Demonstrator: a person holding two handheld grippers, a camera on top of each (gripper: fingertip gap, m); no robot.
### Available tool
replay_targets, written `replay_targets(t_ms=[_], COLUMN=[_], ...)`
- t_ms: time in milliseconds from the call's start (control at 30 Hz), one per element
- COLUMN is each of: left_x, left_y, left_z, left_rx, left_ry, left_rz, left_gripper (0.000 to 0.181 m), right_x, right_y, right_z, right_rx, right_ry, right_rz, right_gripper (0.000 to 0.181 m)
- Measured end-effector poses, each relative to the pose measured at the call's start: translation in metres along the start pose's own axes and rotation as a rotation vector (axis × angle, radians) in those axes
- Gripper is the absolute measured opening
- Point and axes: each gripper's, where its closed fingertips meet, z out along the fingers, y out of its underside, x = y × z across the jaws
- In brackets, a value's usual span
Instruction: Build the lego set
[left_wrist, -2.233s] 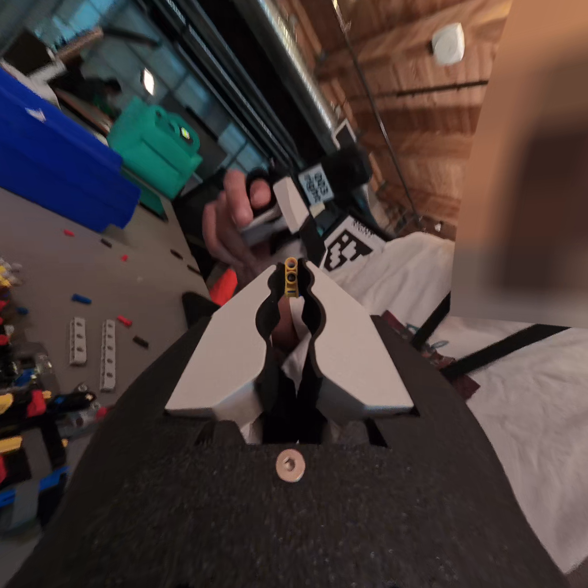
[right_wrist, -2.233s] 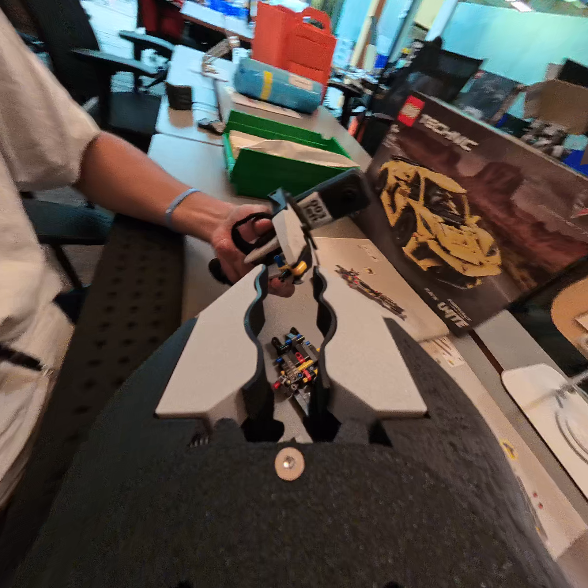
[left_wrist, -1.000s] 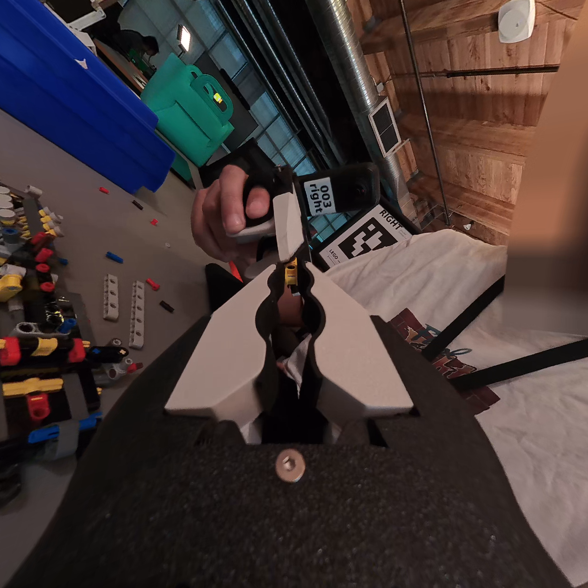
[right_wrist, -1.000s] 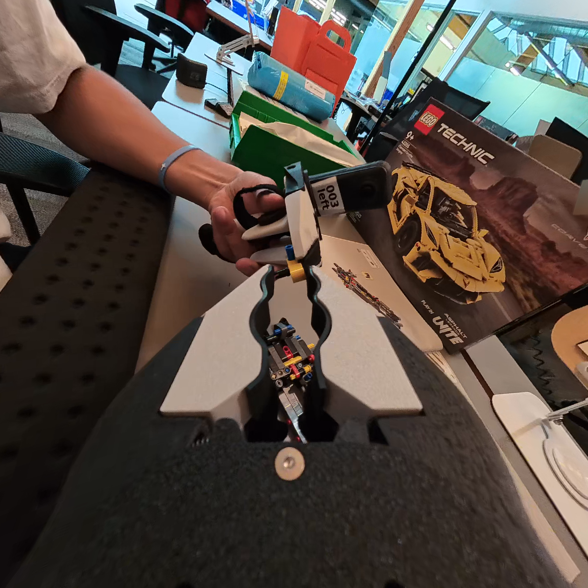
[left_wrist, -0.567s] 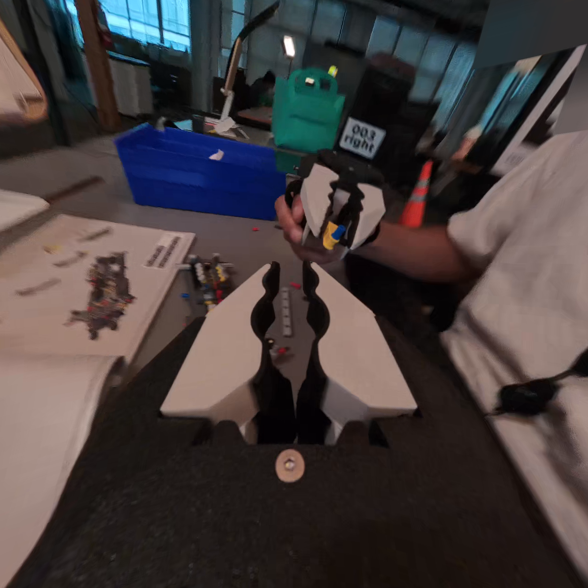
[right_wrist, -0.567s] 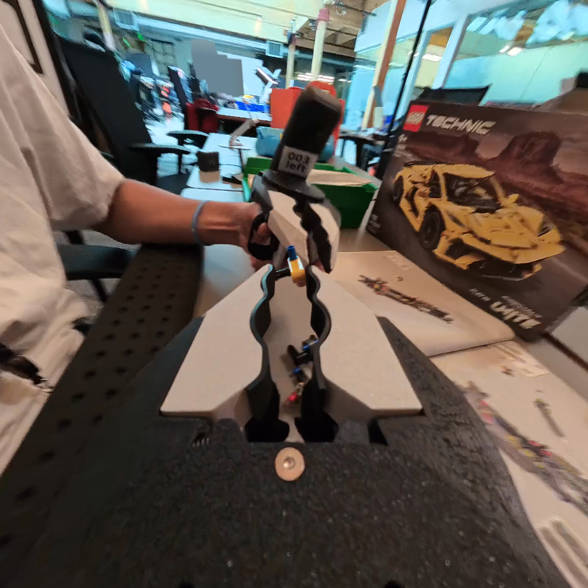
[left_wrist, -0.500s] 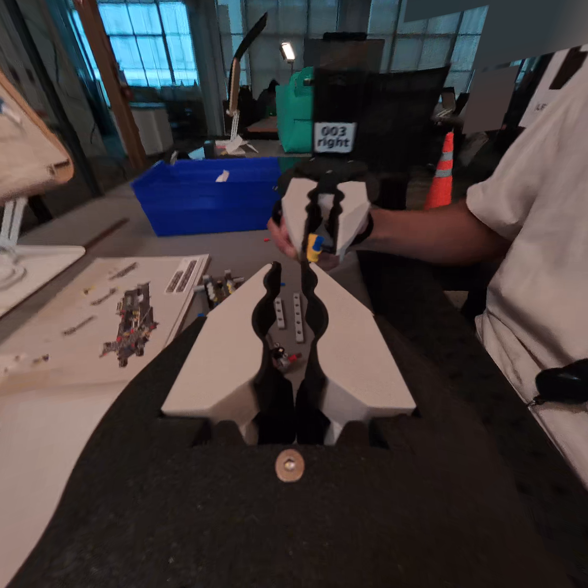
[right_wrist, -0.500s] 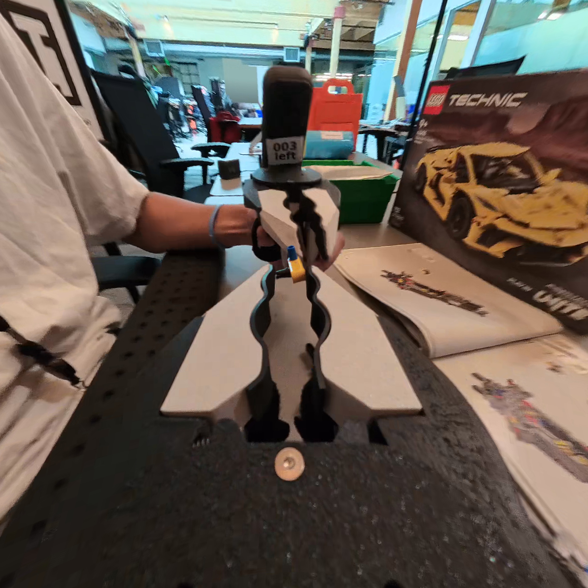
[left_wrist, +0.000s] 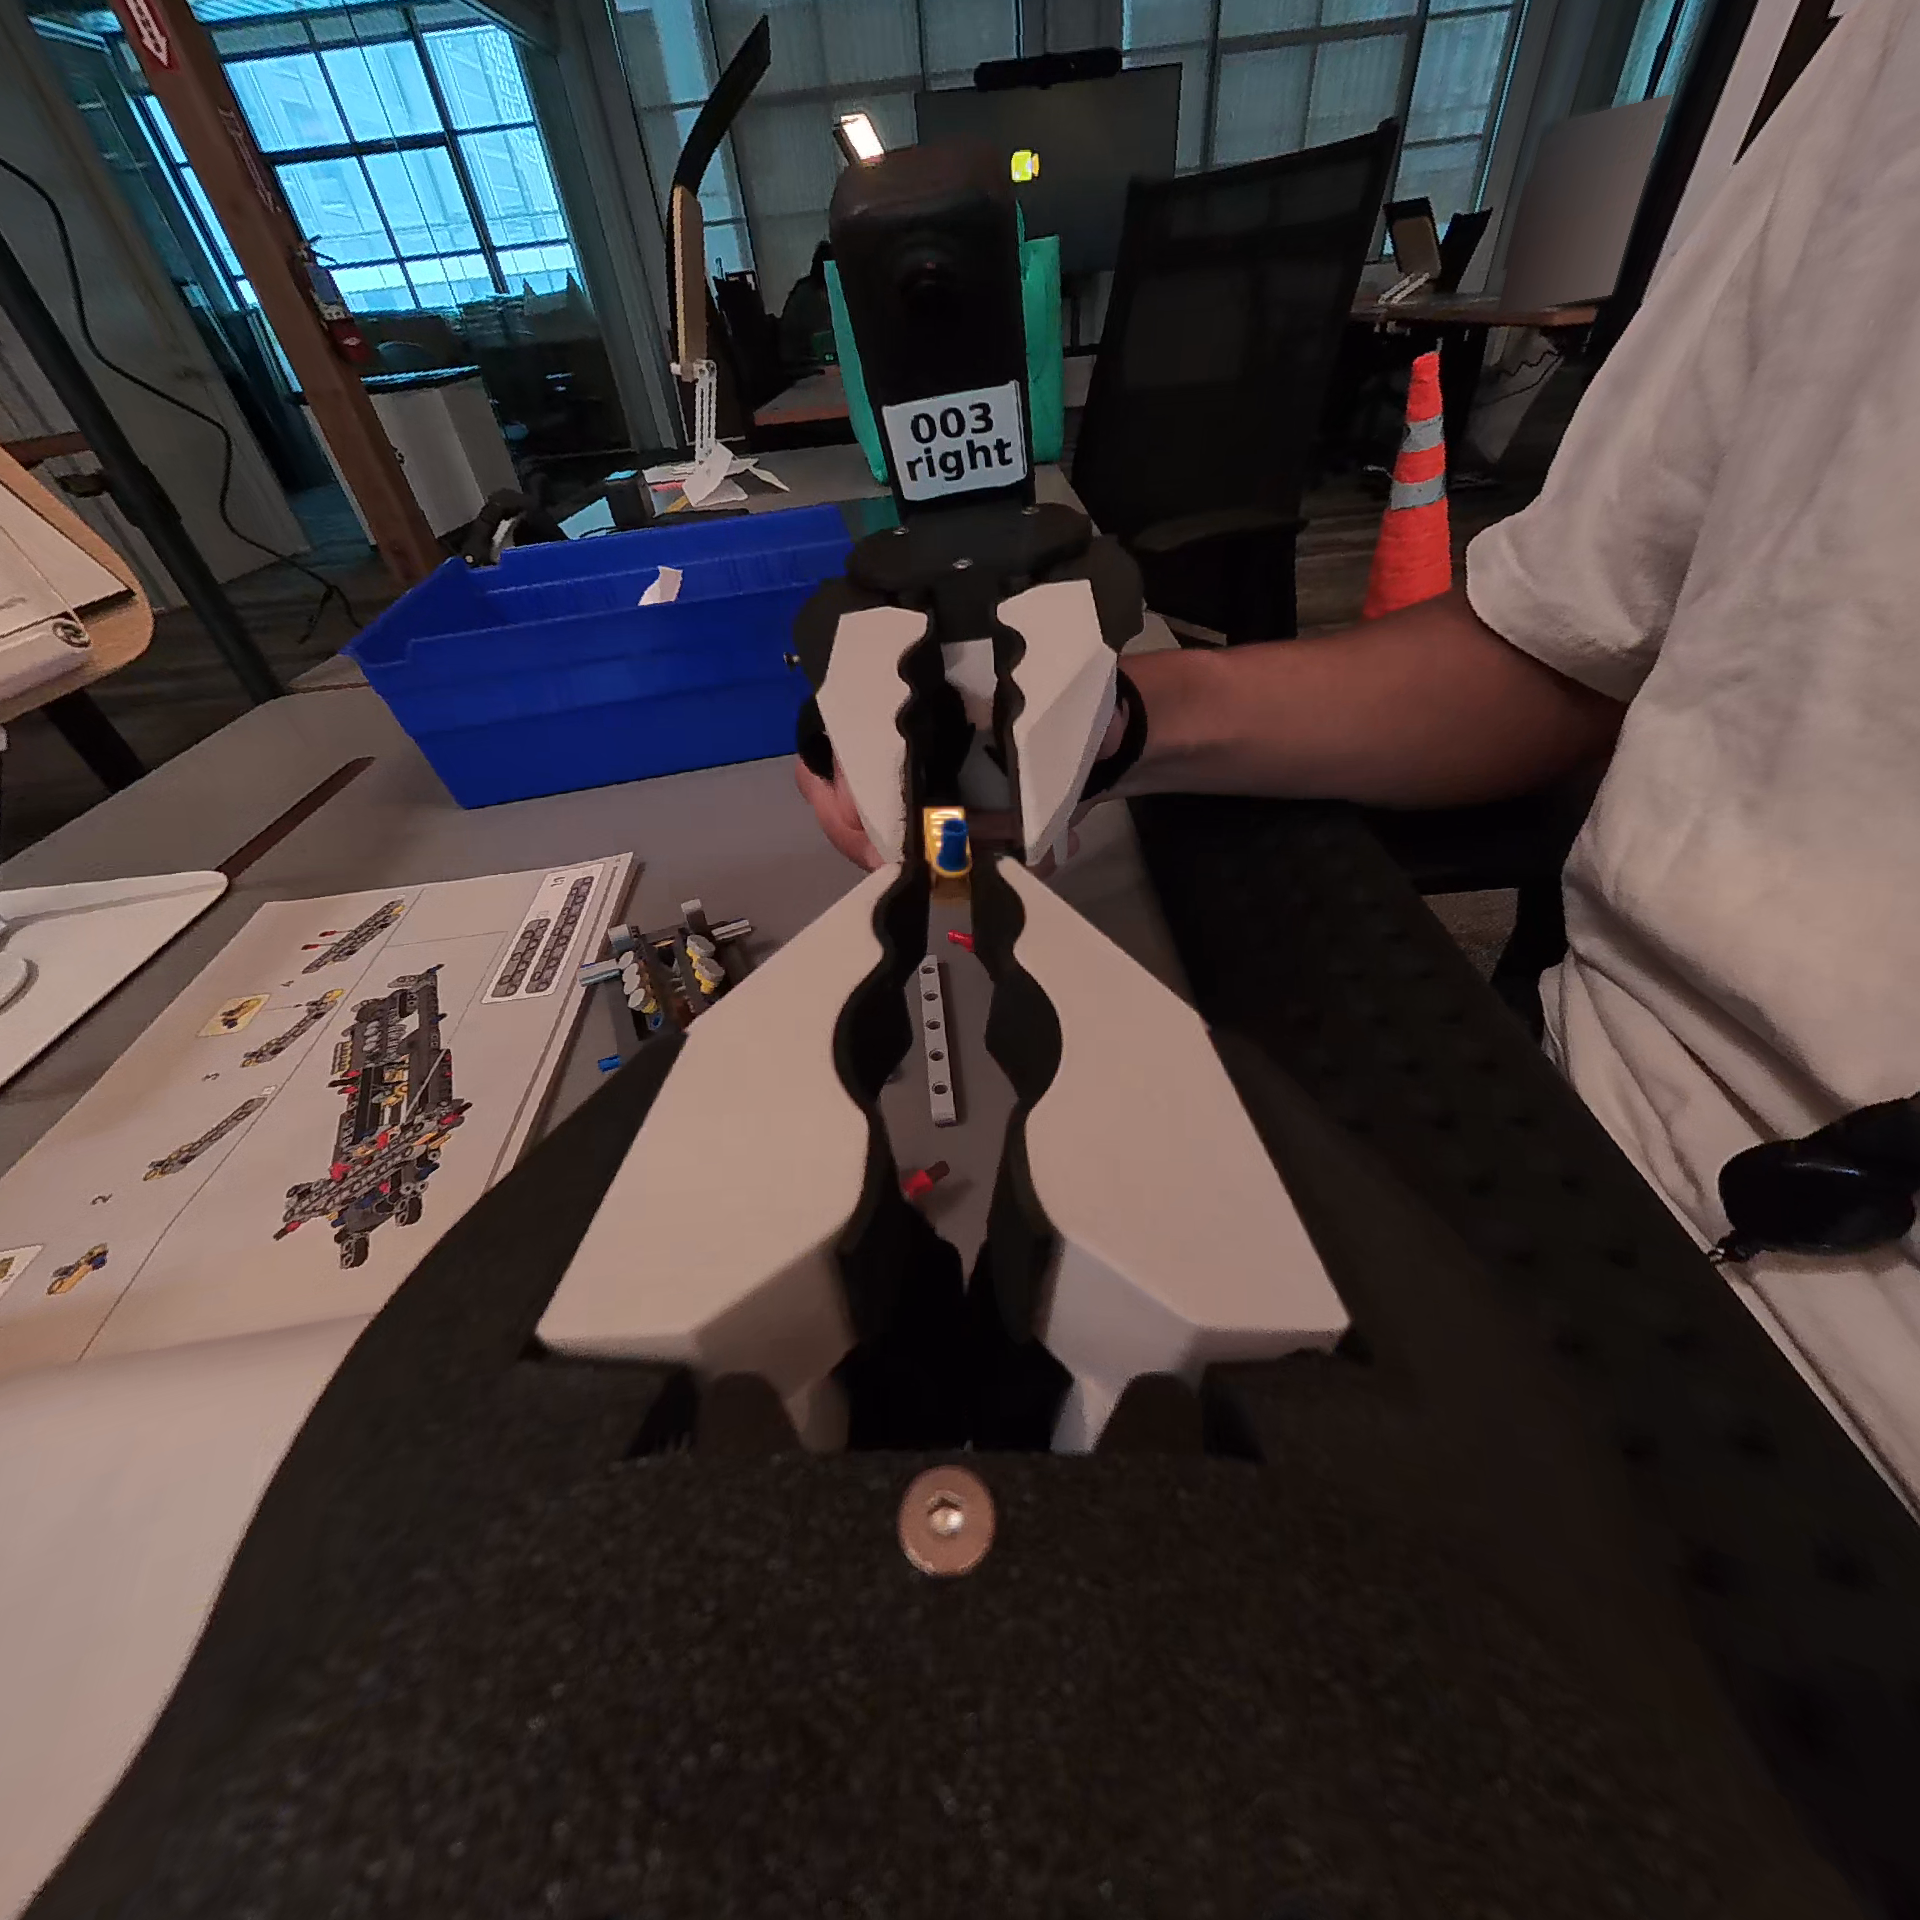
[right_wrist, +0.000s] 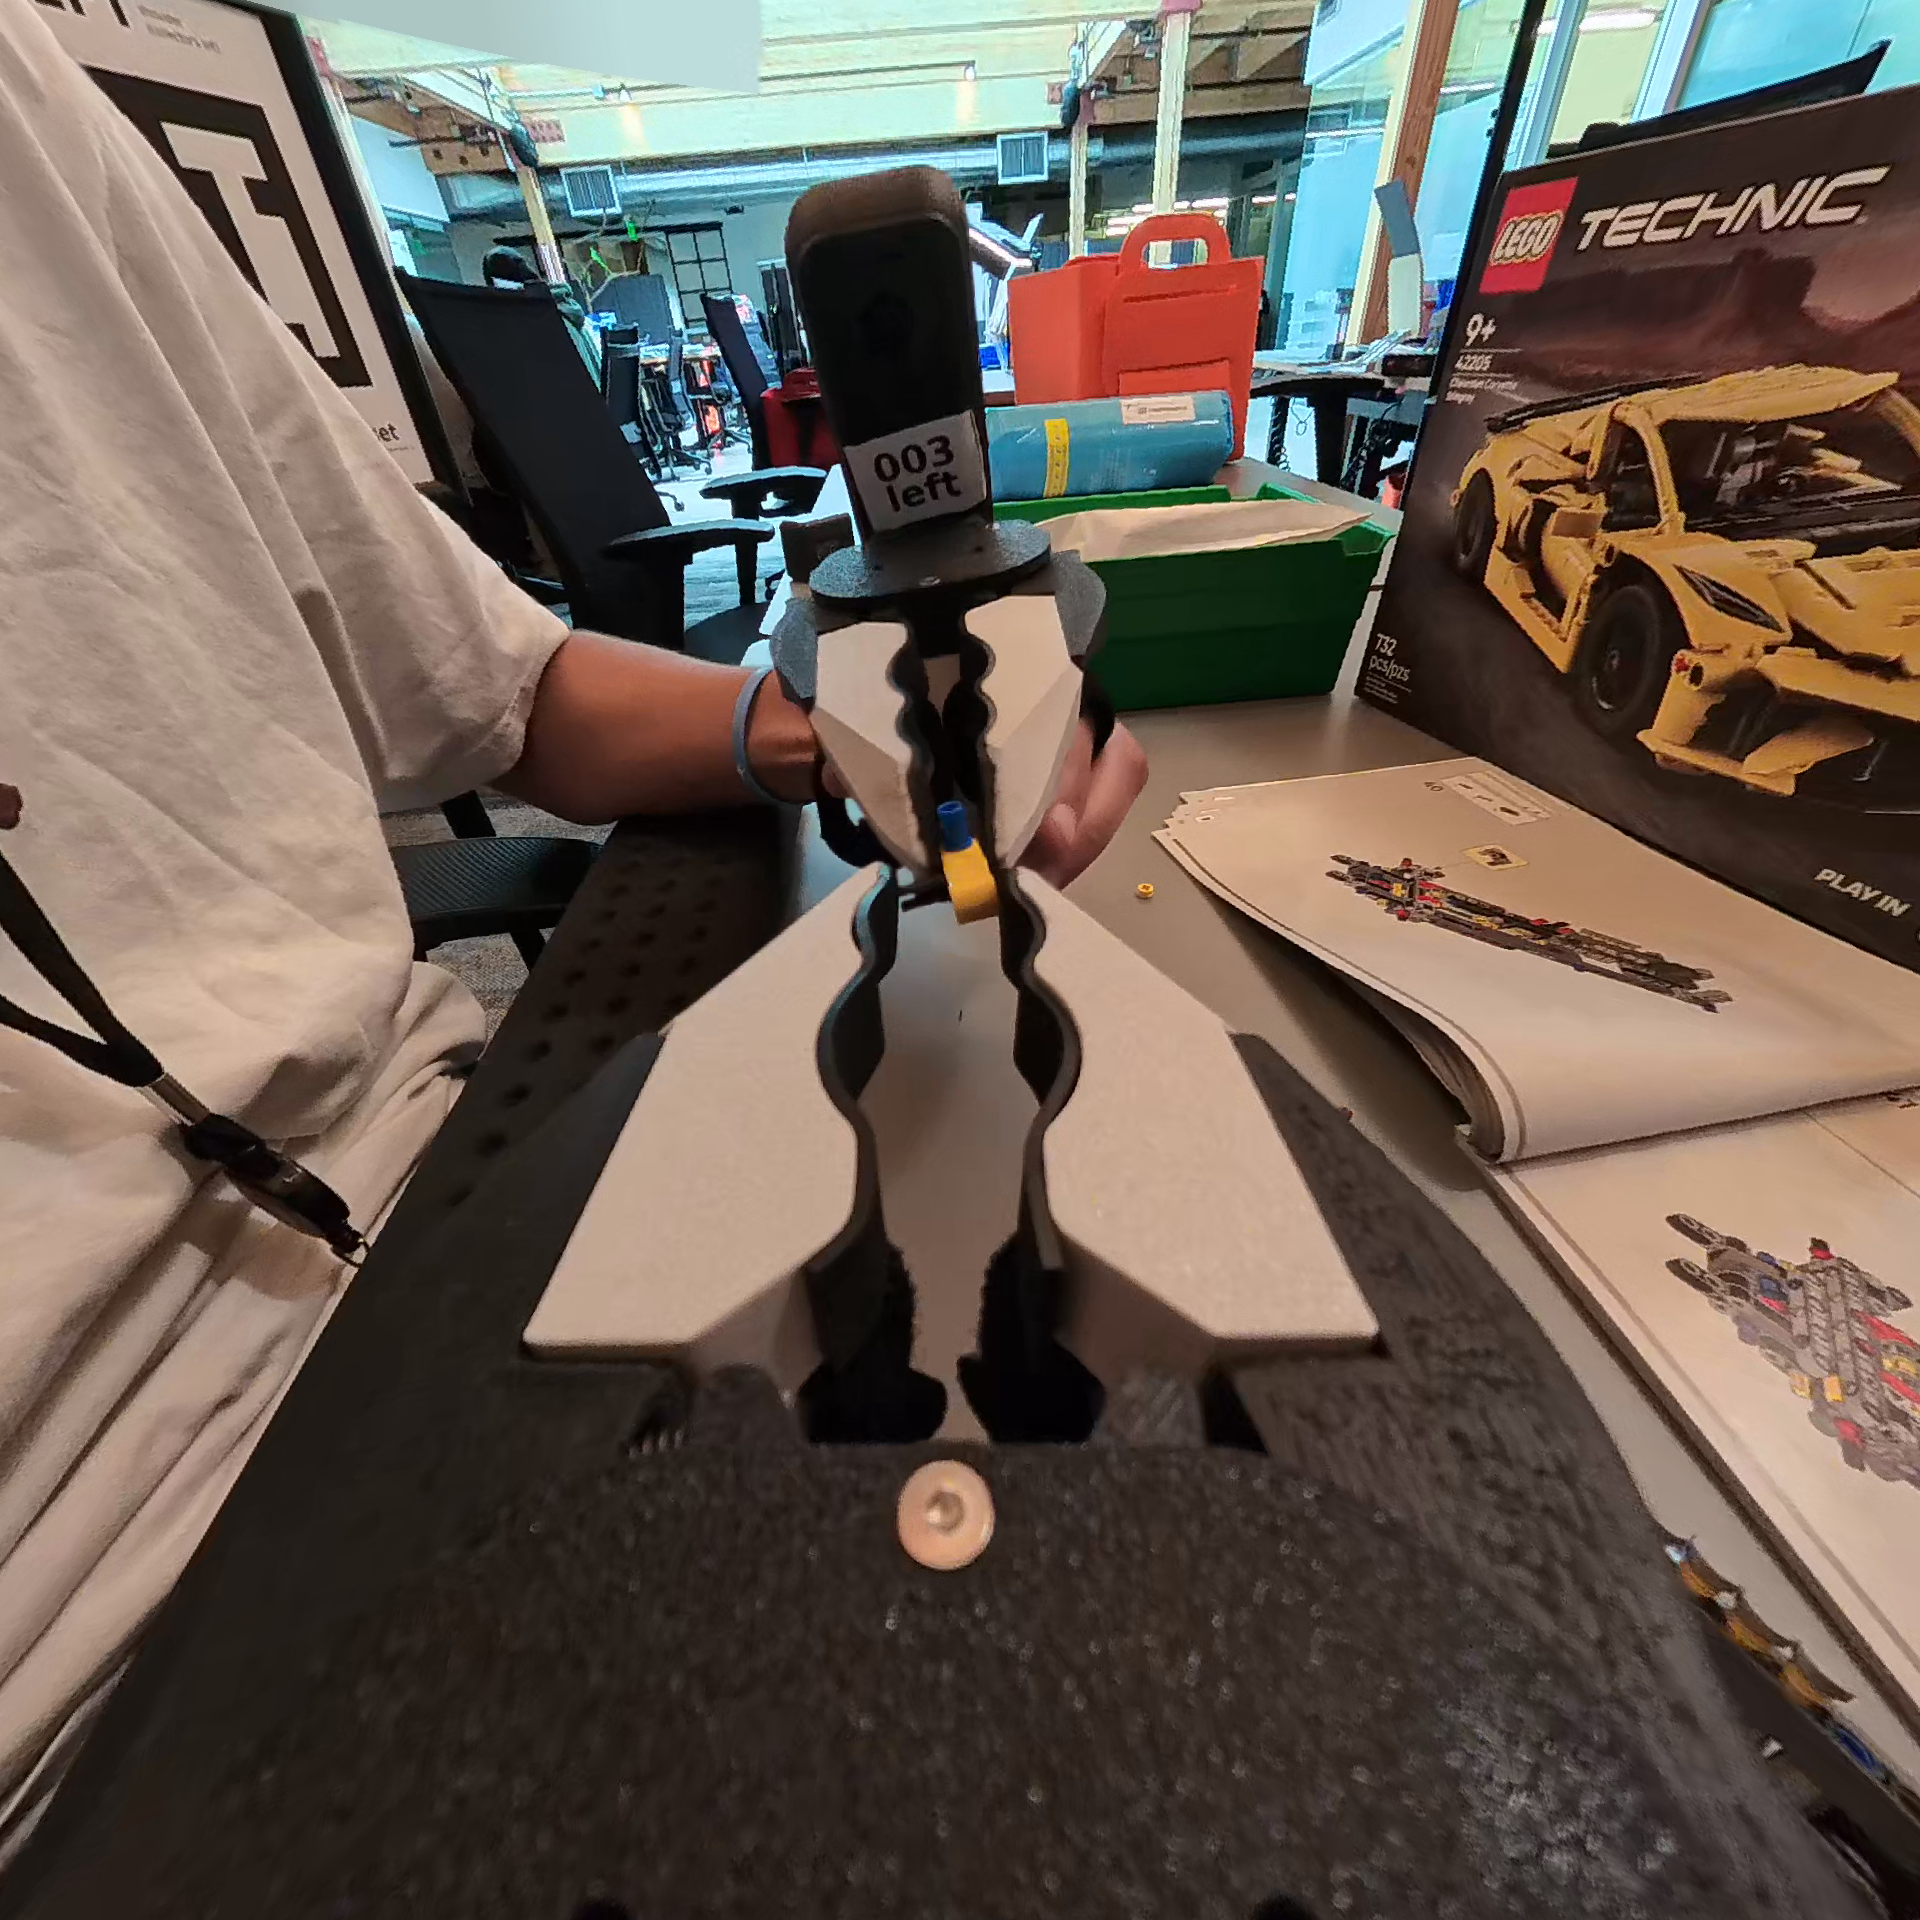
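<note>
Yellow connector (right_wrist: 972, 885), carrying a blue pin (right_wrist: 950, 826), hangs in the air above the bench's edge nearest the person, pinched at the very tips of the right gripper (right_wrist: 943, 896). The left gripper (left_wrist: 948, 883) meets it nose to nose, jaws narrow around the pin; whether they clamp it cannot be told. Pressing off-axis would likely twist the connector out of so shallow a hold and drop it among the loose parts (left_wrist: 935, 1039). Each camera housing bears a white label (right_wrist: 914, 478). The box (right_wrist: 1683, 499) along the bench's far edge and the open booklet (right_wrist: 1558, 966) carry print, left unquoted.
</note>
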Motion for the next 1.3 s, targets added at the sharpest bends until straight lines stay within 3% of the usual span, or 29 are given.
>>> replay_targets(t_ms=[367,1033,1133,1300], left_x=[0.003,0.004,-0.009,-0.059], left_y=[0.001,0.004,0.000,-0.006], left_z=[0.002,0.001,0.000,-0.008], left_rx=[-0.015,-0.043,-0.024,0.007], left_ry=[0.023,0.017,-0.062,-0.424], left_rz=[0.013,0.059,0.063,0.076], left_gripper=[0.005,0.004,0.005,0.004], right_x=[-0.004,-0.004,0.009,0.047], right_y=[0.002,0.005,-0.002,-0.013], right_z=[0.001,0.002,0.002,-0.009], right_rx=[-0.005,-0.050,-0.010,-0.008], right_ry=[0.001,-0.041,0.027,0.373], right_rz=[-0.090,-0.049,-0.025,-0.163], right_gripper=[0.018,0.015,0.017,0.023])
